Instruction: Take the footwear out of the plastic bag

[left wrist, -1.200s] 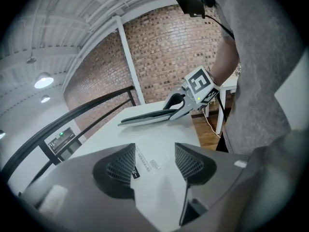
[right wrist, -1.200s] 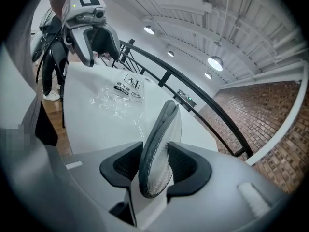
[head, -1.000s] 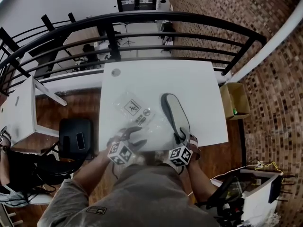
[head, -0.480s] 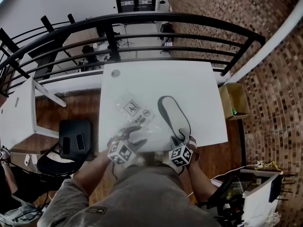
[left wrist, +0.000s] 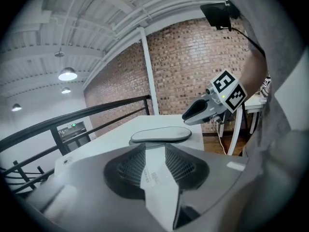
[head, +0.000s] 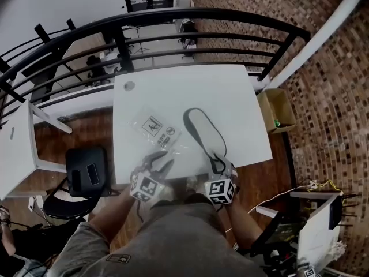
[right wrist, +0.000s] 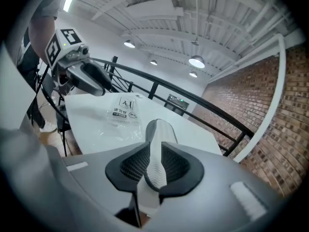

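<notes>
At the near left of the tabletop [head: 190,91], the left hand-held gripper [head: 161,164] points gently downward. Its jaws have just been closing and now pinch the near edge of the plastic bag [head: 157,127], a limp, slick film likely to slide unless pinned. To the right, the slipper [head: 203,133] is already outside the bag. It looks light and bendy, best taken at the heel. There the right hand-held gripper [head: 222,169], angled down, has just been closing and clamps the ribbed sole.

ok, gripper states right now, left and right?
The left gripper: jaws just closed, shut on the plastic bag.
The right gripper: jaws just closed, shut on the slipper, at its near end.
</notes>
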